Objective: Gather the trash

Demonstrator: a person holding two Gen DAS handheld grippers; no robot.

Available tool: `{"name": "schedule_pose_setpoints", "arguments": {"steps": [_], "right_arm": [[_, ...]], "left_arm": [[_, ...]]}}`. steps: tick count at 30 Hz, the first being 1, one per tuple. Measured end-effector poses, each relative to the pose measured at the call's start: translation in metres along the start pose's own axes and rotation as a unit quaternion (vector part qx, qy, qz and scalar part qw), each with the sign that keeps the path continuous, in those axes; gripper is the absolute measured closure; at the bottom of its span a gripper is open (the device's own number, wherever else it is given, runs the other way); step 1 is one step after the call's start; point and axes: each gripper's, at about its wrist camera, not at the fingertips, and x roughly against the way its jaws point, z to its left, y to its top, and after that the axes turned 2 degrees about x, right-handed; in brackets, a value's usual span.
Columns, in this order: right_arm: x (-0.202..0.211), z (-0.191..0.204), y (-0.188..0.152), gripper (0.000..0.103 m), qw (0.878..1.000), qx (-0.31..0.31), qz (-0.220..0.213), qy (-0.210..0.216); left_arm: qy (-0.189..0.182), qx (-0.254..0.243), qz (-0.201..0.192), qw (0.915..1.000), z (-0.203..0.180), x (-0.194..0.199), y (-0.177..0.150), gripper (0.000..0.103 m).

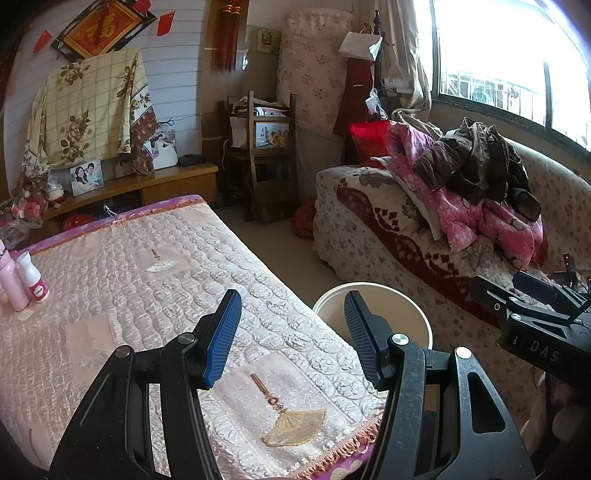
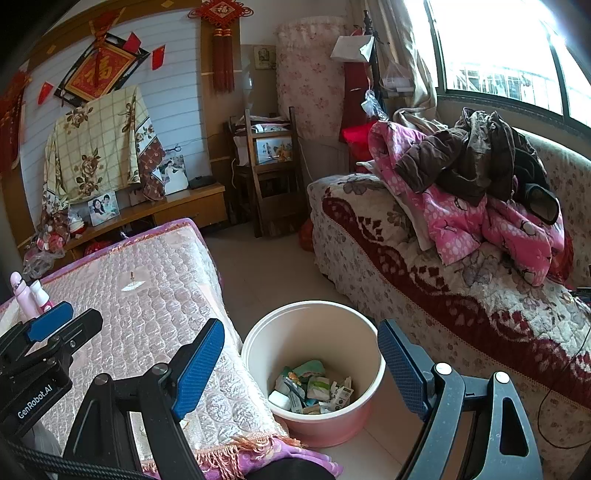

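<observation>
A round pink bin [image 2: 314, 373] with a cream inside stands upright on the floor between the covered table and the sofa — its bottom littered with crumpled wrappers and packets [image 2: 314, 387].

White lettering reading "GenRobot.AI" is showing on the black body of the left gripper [image 2: 51, 328] at the lower left of the right wrist view, and "DAS" is showing in pale letters on the black housing of the right gripper [image 1: 532, 306] at the right edge of the left wrist view. The gold character "福" is gleaming on the red framed plaque [image 1: 101, 27] hanging cornerwise on the wall, and again on the red knot ornament [image 2: 221, 9] above the tassel.
</observation>
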Motion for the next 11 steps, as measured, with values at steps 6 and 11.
{"name": "schedule_pose_setpoints", "arguments": {"steps": [6, 11], "right_arm": [[-0.0016, -0.0009, -0.0012, 0.02, 1.0, -0.001, 0.003, 0.0], [-0.0061, 0.0017, -0.0022, 0.02, 1.0, 0.002, 0.011, -0.001]], "left_arm": [[-0.005, 0.0, 0.005, 1.0, -0.0003, -0.0028, 0.0006, 0.046], [-0.011, 0.008, 0.017, 0.9998, 0.0073, -0.0076, -0.0027, 0.046]]}}
